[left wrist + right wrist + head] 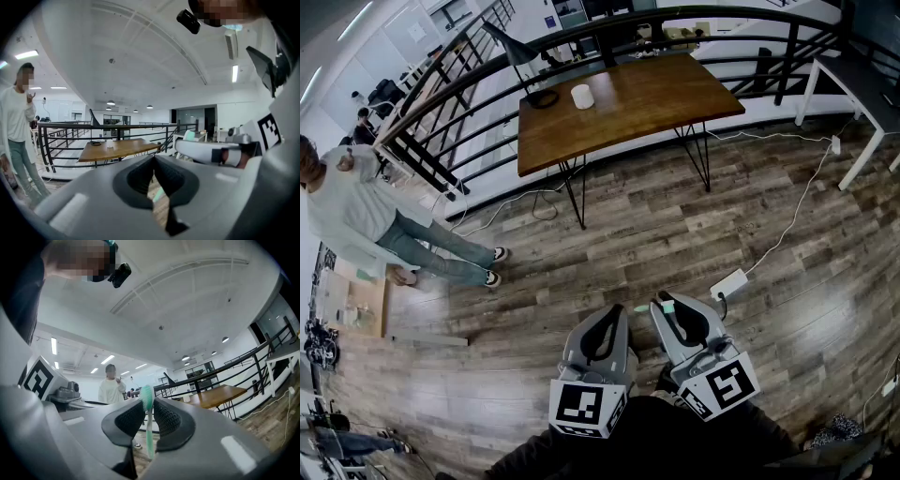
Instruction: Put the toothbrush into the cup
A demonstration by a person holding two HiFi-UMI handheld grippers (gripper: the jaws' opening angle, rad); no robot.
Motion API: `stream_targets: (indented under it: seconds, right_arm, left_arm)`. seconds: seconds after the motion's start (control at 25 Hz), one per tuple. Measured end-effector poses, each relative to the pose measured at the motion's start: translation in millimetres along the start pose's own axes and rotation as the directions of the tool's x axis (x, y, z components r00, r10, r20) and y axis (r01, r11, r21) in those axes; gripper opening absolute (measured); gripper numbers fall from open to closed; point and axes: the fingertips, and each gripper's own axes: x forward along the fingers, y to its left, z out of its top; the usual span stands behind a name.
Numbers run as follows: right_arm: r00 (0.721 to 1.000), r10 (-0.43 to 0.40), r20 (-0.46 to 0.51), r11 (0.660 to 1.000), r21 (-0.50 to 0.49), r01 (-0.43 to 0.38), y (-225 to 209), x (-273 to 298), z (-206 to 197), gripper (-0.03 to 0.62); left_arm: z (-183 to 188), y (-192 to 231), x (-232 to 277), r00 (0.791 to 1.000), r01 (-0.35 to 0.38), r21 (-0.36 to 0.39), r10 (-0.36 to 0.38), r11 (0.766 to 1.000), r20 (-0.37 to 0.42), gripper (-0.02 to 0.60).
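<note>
The right hand-held gripper (147, 404) has its jaws closed on a green toothbrush (148, 427). The toothbrush stands upright between the ribbed pads, with its head sticking up just above them. In the head view its pale green tip (668, 304) shows at the front of that hand-held gripper (675, 307), which is held low in front of the person, above the wooden floor (675, 225).

The left hand-held gripper (153, 161) sits just beside the right one. Its jaws meet at the tips and grip nothing; only a thin slit of floor shows behind the pads. In the head view it (609, 319) points the same way as the right one.

The white cup (581, 96) stands well apart from both, on a brown wooden tabletop (647, 103) across the floor. The cup is near the tabletop's far edge, beside the round base of a black desk lamp (525, 61). A curved black railing (441, 89) runs behind the tabletop.

A person in a pale top (352, 211) stands on the floor to the left. A white power strip (729, 283) and its cable lie on the floor ahead of the right hand-held gripper.
</note>
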Motion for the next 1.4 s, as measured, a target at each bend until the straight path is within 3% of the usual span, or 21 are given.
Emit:
stream_targets:
  seconds: [0.32,0.68,0.92,1.4]
  right_arm:
    - [1.0,-0.013,-0.006,0.999,-0.033,0.013,-4,59,-3,0.057]
    - [0.997,-0.028,-0.069,0.999,-0.031,0.026,-17,141,-18,0.057]
    - [0.997,-0.039,-0.06,0.997,-0.071,0.035,-13,190,-5,0.057]
    - [0.997,-0.069,-0.038,0.99,-0.126,0.064,7,231,4,0.057]
  left_arm:
    - [18,53,38,0.997,0.031,-0.011,-0.03,0.999,0.065,0.008]
    - [28,122,86,0.995,0.063,-0.054,-0.058,0.997,0.08,0.008]
    - [51,166,104,0.988,0.084,-0.059,-0.075,0.995,0.135,0.008]
    - [50,209,112,0.982,0.13,-0.071,-0.118,0.989,0.15,0.008]
